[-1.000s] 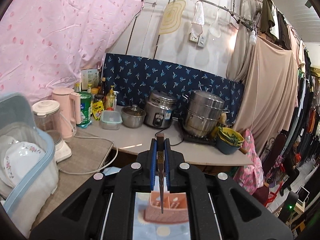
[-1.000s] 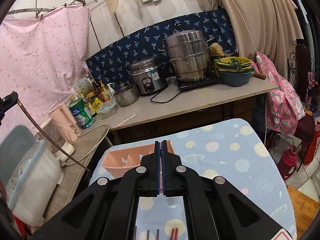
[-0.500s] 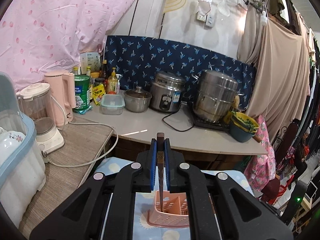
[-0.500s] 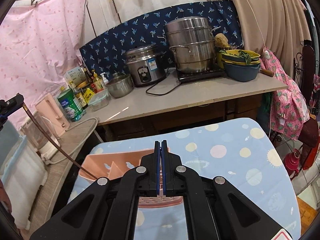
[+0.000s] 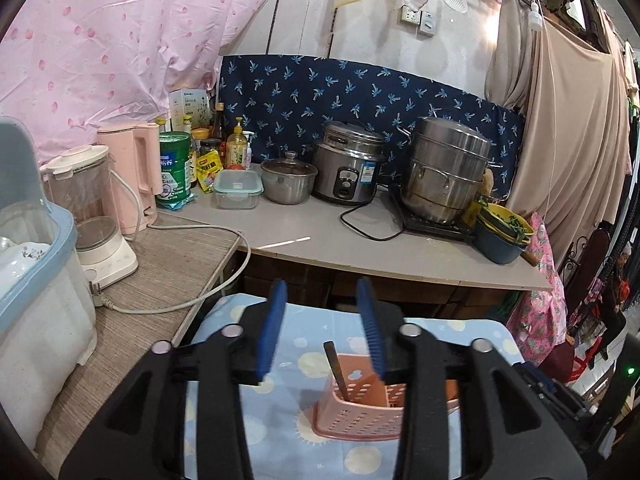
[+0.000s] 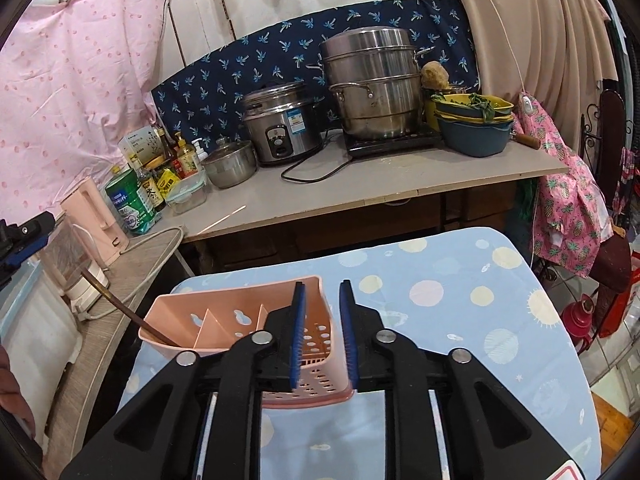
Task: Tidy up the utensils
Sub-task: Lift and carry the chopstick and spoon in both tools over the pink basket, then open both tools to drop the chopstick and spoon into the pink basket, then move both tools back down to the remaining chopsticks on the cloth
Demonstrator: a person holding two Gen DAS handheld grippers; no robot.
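A pink slotted utensil caddy (image 6: 236, 316) with dividers stands on the blue dotted tablecloth (image 6: 440, 280). A long brown utensil (image 6: 132, 316) leans in its left compartment, free of both grippers. My left gripper (image 5: 322, 328) hovers above the caddy (image 5: 360, 412), jaws opening with nothing between them; the brown utensil (image 5: 336, 368) stands just below. Its tip (image 6: 24, 236) shows at the far left of the right wrist view. My right gripper (image 6: 323, 336) is over the caddy's right end, jaws opening. The caddy's wall shows in the gap, and the pads do not press on it.
Behind the table runs a grey counter (image 5: 360, 248) with a rice cooker (image 5: 348, 172), a steamer pot (image 5: 444, 172), a small lidded pot (image 5: 288, 176) and stacked bowls (image 5: 500, 232). A blender (image 5: 92, 216), a pink kettle (image 5: 136, 176) and a blue-rimmed dish box (image 5: 36, 280) stand on the left.
The left gripper sank toward the table, opened and let go of the brown utensil, which now stands in the caddy. The right gripper also came down over the caddy and opened.
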